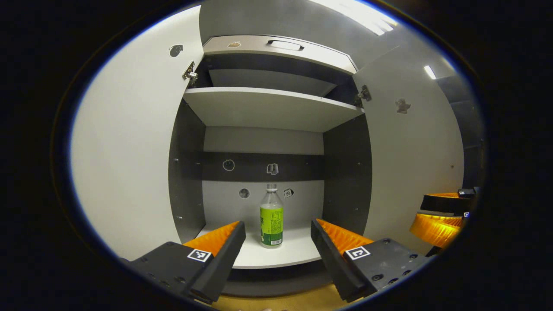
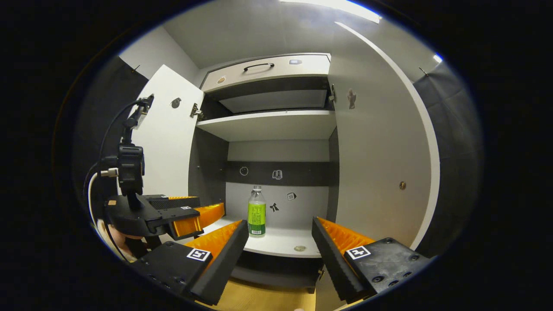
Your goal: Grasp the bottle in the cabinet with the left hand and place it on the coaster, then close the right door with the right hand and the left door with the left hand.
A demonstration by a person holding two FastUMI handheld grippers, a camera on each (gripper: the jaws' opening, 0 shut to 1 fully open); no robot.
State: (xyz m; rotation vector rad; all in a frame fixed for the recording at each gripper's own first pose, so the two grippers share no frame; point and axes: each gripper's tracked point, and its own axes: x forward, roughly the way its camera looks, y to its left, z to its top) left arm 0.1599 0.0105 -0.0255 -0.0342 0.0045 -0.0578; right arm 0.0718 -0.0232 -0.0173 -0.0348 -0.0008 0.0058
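Bottle: clear plastic bottle (image 1: 271,216) with a pale cap and a green label round its lower half; it stands upright, alone, on the bottom shelf (image 1: 298,252) of the cabinet (image 1: 345,172), toward the back wall and about mid-width. Also in the right gripper view (image 2: 256,211).
Left gripper: left gripper (image 1: 278,231) with fingers spread wide apart, holding nothing; it is level with the bottom shelf, short of the bottle, which shows in the gap between the fingers. From the right gripper view it (image 2: 203,218) sits at the cabinet's left front corner.
Right gripper: right gripper (image 2: 280,229) with fingers apart, holding nothing, outside the cabinet front.
Doors: left door (image 1: 129,151) and right door (image 1: 410,164) both swung open.
Surroundings: upper shelf (image 1: 268,108) above; drawer (image 1: 281,49) with a handle on top; small stickers (image 1: 272,169) on the back wall.
Obstructions: nothing stands between the left gripper and the bottle.
Small item: a flat round thing (image 2: 300,248) lies near the shelf's front edge; what it is cannot be told.
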